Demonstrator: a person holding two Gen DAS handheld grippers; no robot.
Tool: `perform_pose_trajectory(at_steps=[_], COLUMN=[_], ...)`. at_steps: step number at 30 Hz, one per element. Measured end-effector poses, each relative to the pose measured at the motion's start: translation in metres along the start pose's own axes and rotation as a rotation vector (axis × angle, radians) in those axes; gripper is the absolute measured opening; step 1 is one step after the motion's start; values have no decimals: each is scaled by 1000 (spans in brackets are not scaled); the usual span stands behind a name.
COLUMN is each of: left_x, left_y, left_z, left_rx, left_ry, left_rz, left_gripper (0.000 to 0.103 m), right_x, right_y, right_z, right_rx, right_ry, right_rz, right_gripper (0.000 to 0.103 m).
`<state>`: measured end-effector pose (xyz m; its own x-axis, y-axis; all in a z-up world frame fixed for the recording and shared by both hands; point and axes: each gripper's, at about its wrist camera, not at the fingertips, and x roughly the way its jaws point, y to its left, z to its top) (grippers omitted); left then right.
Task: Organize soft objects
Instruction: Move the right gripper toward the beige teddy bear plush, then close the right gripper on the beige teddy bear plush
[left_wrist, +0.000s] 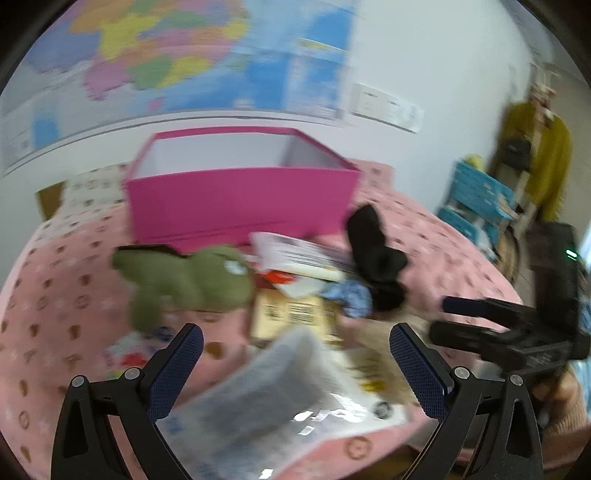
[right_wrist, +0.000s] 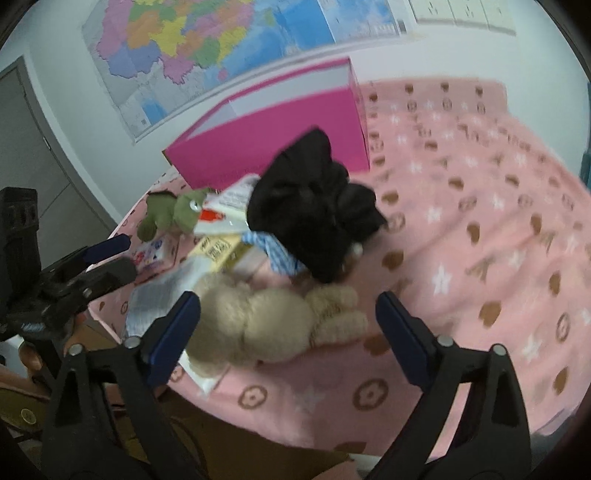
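A beige plush bear (right_wrist: 266, 325) lies on the pink blanket (right_wrist: 480, 221) near its front edge. My right gripper (right_wrist: 288, 301) is open, one finger on each side of the bear, and the pads do not press it. Behind the bear sit a black garment (right_wrist: 314, 210), a blue checked cloth (right_wrist: 277, 251) and a green plush toy (right_wrist: 173, 214). My left gripper (left_wrist: 295, 350) is open above a clear plastic packet (left_wrist: 266, 387), with the green plush toy (left_wrist: 188, 280) beyond its left finger. An open pink box (left_wrist: 240, 199) stands at the back.
Cardboard packages (left_wrist: 295, 314) and white leaflets (left_wrist: 295, 254) are mixed into the pile. A map (right_wrist: 207, 40) covers the wall behind. Blue crates (left_wrist: 476, 195) and a rack with a yellow garment (left_wrist: 543, 158) stand to the right of the bed.
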<state>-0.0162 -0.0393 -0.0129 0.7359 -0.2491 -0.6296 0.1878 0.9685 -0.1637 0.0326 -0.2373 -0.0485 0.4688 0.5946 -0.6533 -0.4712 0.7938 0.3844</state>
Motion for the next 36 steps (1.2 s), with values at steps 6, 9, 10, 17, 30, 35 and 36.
perform_pose_trajectory(at_steps=[6, 9, 10, 17, 30, 35, 36], left_x=[14, 22, 23, 26, 39, 35, 36], left_y=[-26, -35, -36, -45, -42, -44, -45], left_z=[-3, -4, -5, -7, -8, -3, -2], left_rx=[61, 75, 80, 105, 71, 61, 64], left_ry=[70, 116, 124, 155, 196, 179, 176], left_rz=[-131, -173, -172, -189, -239, -311, -308], left_gripper=[90, 78, 78, 59, 35, 31, 31], right_x=[-3, -4, -4, 0, -1, -7, -5], right_y=[-9, -16, -21, -29, -18, -15, -15], right_z=[-4, -5, -6, -6, -11, -6, -7], right_rx=[41, 74, 98, 145, 88, 75, 75], right_ry=[14, 17, 23, 36, 2, -18, -16], right_rz=[34, 25, 26, 110, 132, 135, 113], right_gripper=[88, 88, 88, 88, 46, 5, 6])
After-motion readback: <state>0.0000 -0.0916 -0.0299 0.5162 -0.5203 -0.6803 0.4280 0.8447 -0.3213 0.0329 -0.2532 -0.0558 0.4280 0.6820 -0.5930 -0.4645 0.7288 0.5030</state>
